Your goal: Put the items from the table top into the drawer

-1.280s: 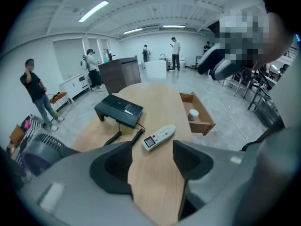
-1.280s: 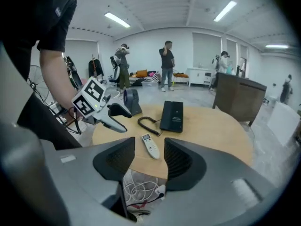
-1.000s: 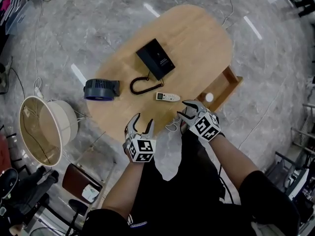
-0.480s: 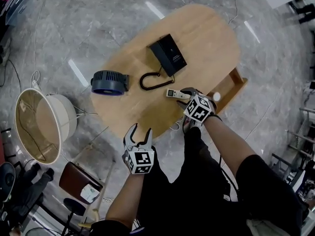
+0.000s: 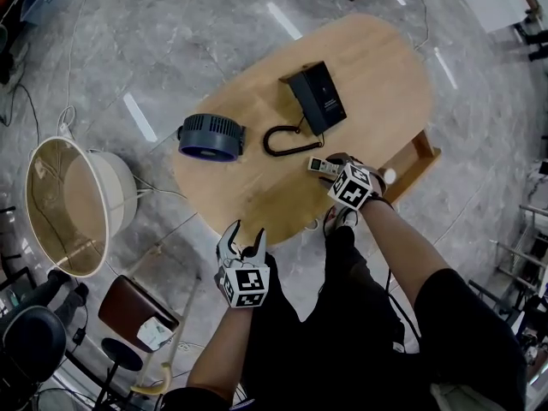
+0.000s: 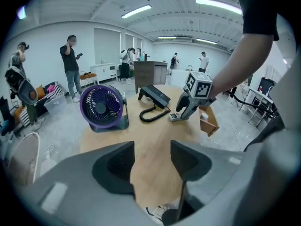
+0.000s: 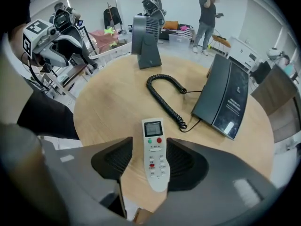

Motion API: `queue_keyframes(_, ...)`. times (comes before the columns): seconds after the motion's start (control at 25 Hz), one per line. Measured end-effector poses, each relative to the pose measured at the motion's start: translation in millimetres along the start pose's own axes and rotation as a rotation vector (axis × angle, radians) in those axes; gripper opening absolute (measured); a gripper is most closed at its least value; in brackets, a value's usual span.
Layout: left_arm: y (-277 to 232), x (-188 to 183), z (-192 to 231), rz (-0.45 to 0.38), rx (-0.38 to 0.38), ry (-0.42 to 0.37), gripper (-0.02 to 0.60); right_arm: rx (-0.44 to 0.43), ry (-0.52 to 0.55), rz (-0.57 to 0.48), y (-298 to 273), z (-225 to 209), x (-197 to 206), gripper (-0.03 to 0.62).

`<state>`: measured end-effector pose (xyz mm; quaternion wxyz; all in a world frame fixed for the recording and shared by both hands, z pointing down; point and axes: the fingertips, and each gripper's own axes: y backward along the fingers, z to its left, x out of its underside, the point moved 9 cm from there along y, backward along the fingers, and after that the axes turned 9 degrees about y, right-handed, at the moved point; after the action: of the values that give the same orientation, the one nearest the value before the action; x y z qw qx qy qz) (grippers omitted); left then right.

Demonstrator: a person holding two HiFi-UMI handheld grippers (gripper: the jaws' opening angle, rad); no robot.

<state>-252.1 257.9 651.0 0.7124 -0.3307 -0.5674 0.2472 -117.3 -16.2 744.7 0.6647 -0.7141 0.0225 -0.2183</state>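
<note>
A white remote (image 7: 154,149) with red and green buttons lies flat near the wooden table's (image 5: 257,187) front edge. My right gripper (image 7: 149,159) is open and straddles it: the right jaw is against the remote's side and a narrow gap shows at the left jaw. In the head view the right gripper (image 5: 336,163) covers most of the remote (image 5: 318,165). My left gripper (image 5: 242,245) is open and empty, held off the table's near edge. The open wooden drawer (image 5: 417,163) juts out at the table's right side with a small white item (image 5: 390,175) inside.
A black desk phone (image 5: 318,98) with a coiled cord (image 5: 282,137) sits beyond the remote. A dark blue fan (image 5: 211,137) stands at the table's left edge. A large cream bowl-shaped shade (image 5: 73,204) is on the floor at left. Several people stand far off.
My right gripper has moved forward over the table and come down around the remote. The left gripper has drawn back from the table edge toward the person.
</note>
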Motion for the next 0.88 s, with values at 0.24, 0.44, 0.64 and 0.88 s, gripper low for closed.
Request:
queue_keyframes(0.24,0.0,7.4,2.9,0.01,0.008,0.006,0.255,-0.041,0.008,0.051,-13.1,-4.8,1.0,0.256)
queue_keyframes(0.44,-0.4,12.1,8.6,0.016,0.001,0.001,0.255,-0.082,-0.011,0.079,-22.9,-9.9,3.9,0.262)
queue_keyframes(0.64,-4.2,16.4,12.2,0.034,-0.002,0.014,0.255,-0.074,-0.016,0.097,-27.1,-15.3,4.7,0.218)
queue_keyframes(0.88,-14.8,12.4,2.1,0.059,0.017,-0.014,0.255,-0.101,-0.103,0.052,-25.5,-16.8,7.3,0.215)
